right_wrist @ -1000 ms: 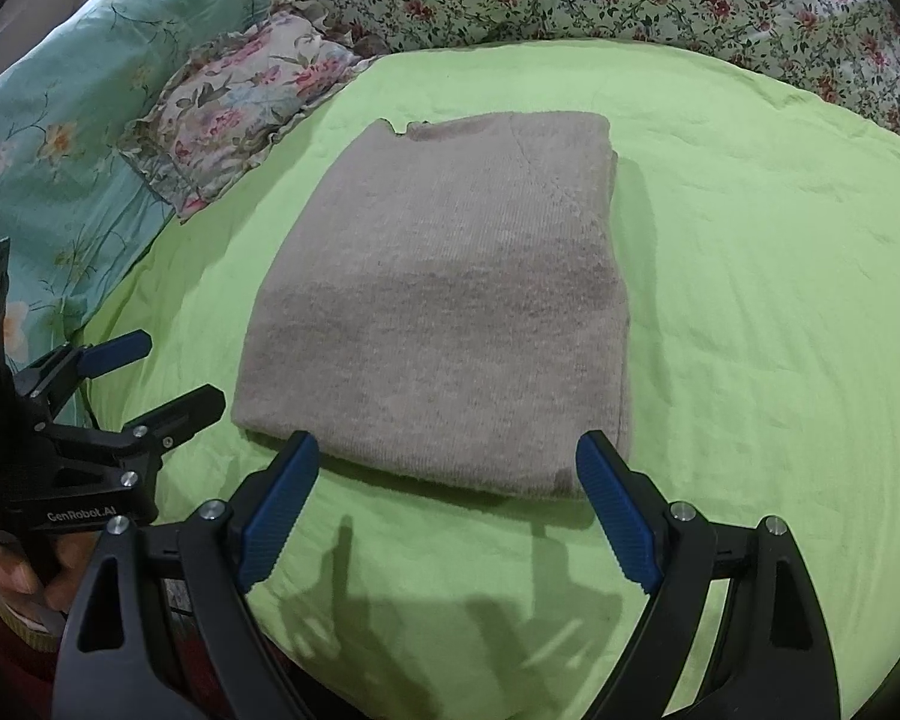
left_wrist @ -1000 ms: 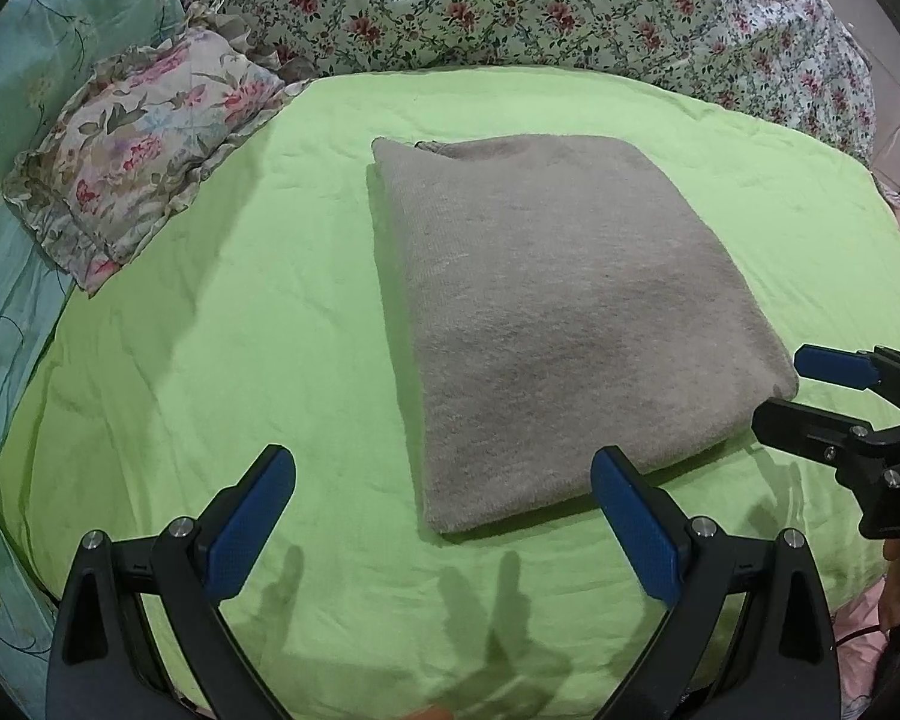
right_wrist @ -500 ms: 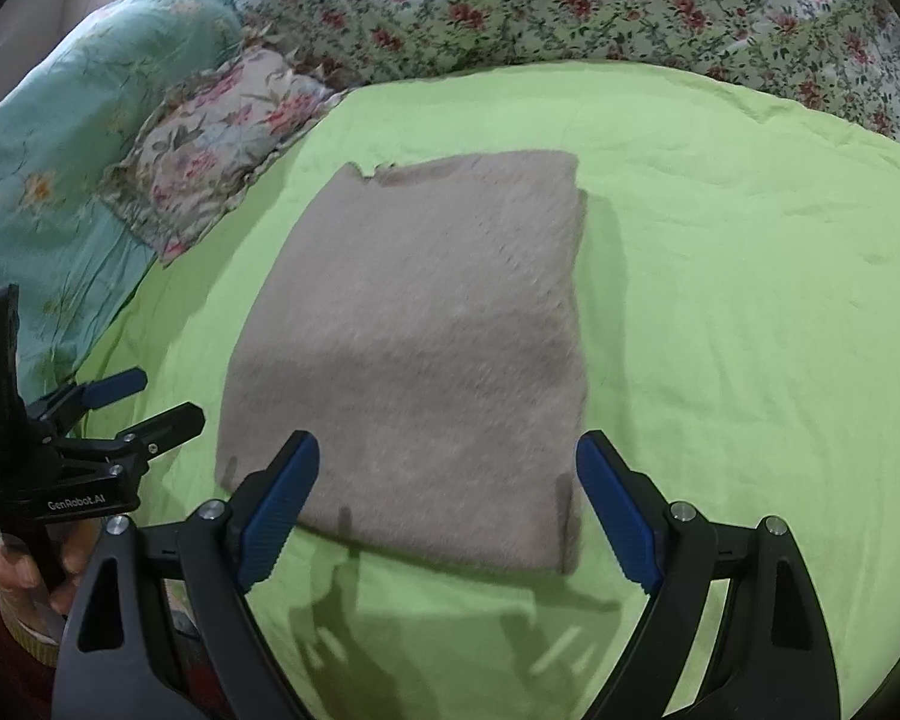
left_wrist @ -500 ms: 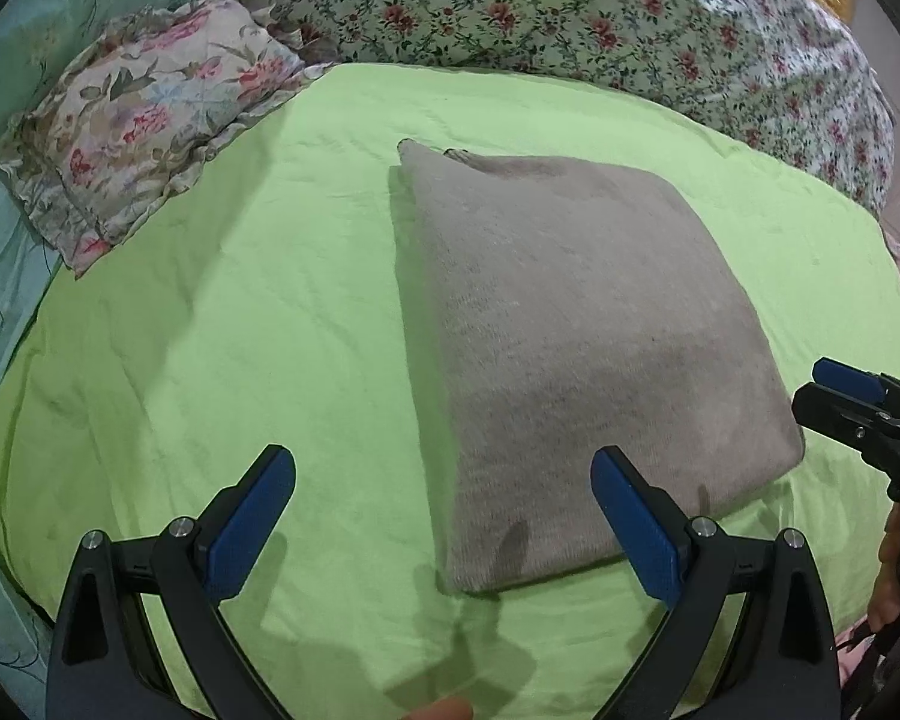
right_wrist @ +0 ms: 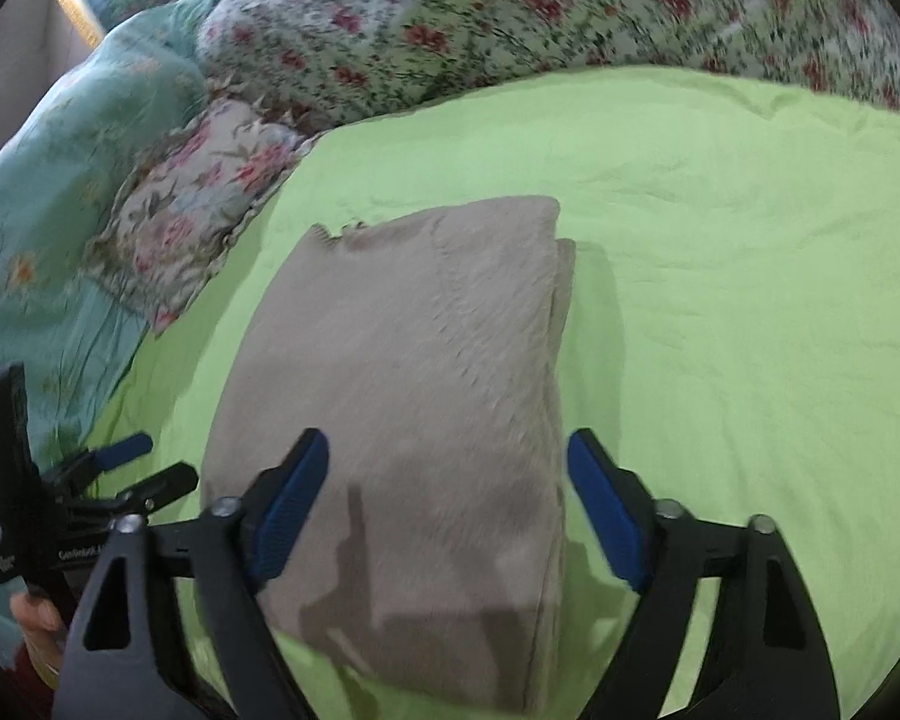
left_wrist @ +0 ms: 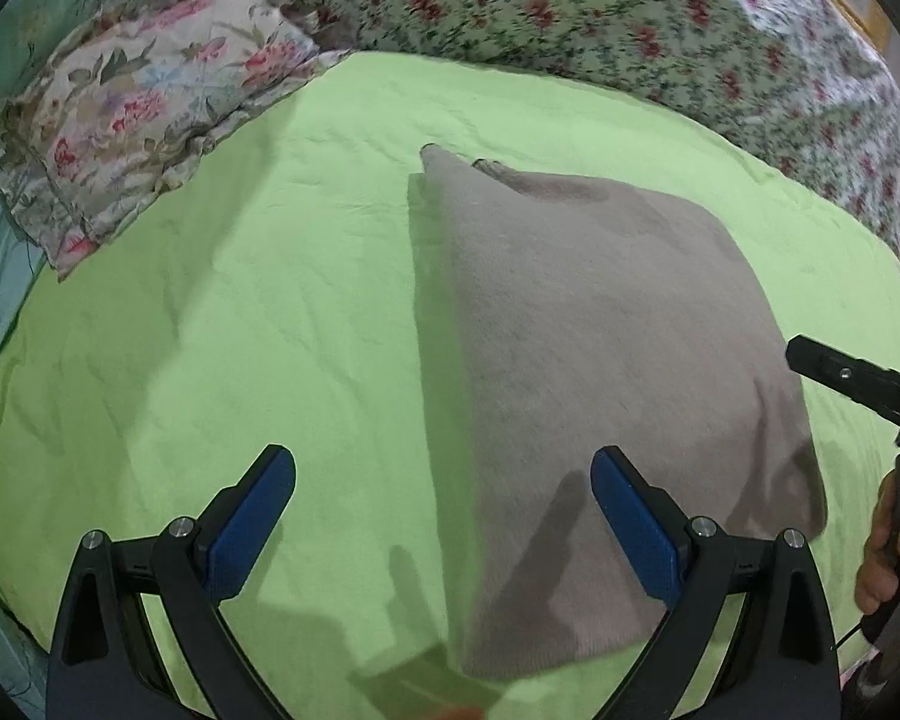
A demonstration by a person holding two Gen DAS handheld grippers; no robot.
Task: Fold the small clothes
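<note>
The left gripper [left_wrist: 444,531] hangs with jaws wide, nothing between them, over the near left corner of the folded grey sweater [left_wrist: 594,372] on the green sheet [left_wrist: 210,330]. The right gripper [right_wrist: 447,504], its jaws just closing yet clear of the cloth, straddles the near right corner (a fresh fold, seemingly). Next: pinch both corners.

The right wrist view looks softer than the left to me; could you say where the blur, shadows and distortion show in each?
Right wrist view: motion smear on the floral quilt and the grey garment, with gripper shadows on its near end. Left wrist view: sharper overall, slight blur on the quilt, finger shadows across the garment's near corner and the green sheet. Both: fisheye bending at the dark edges.
</note>
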